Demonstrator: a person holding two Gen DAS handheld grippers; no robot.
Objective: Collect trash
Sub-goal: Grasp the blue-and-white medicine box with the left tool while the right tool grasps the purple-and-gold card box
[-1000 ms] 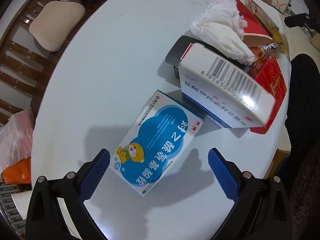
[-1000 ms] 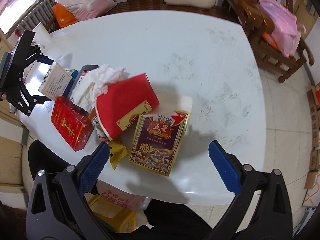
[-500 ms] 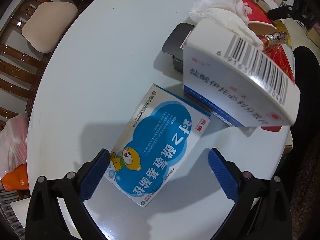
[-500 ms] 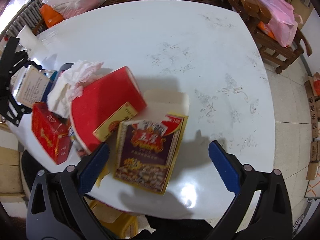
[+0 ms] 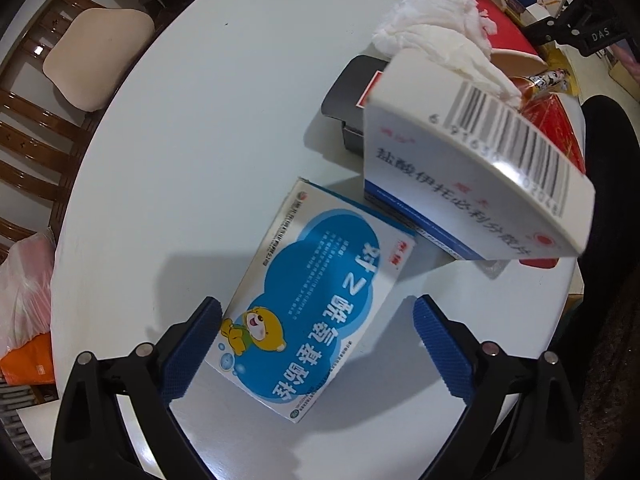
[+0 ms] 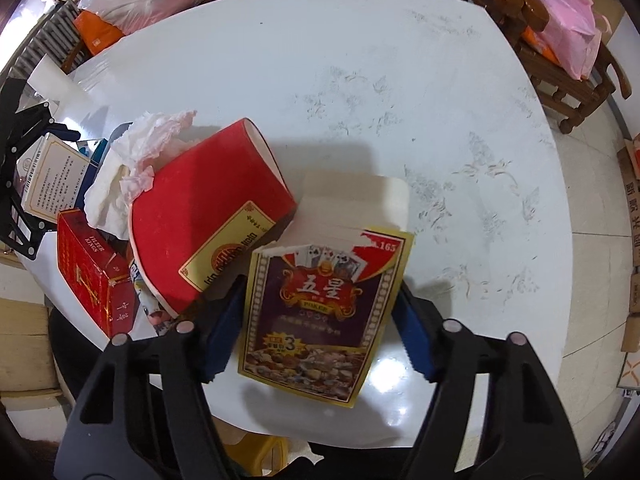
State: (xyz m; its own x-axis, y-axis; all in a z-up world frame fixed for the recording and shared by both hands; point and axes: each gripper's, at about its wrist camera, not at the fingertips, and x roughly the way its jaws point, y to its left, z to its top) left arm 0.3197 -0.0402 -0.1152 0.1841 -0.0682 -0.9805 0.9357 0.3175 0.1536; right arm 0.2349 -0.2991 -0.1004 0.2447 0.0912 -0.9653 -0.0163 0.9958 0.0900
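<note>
Narrowing from wide open a second ago, the right gripper (image 6: pixel 316 336) is clamping the purple-and-yellow cardboard playing-card box (image 6: pixel 320 316) at the white round table's (image 6: pixel 440 128) near edge, beginning collection, while the left gripper (image 5: pixel 318 354) is hovering open over the blue-and-white medicine box (image 5: pixel 308 300).

table (image 6: pixel 400 80): glossy, scuffed | poker box (image 6: pixel 320 320): glossy cardboard | tissue (image 5: pixel 440 36): crumpled paper

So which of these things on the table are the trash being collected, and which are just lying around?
Trash:
poker card box, between the right gripper fingers
blue bear medicine box, in front of the left gripper
red paper cup
crumpled tissue
red cigarette pack
white barcode box

Just there:
cushioned chair
pink bag
</note>
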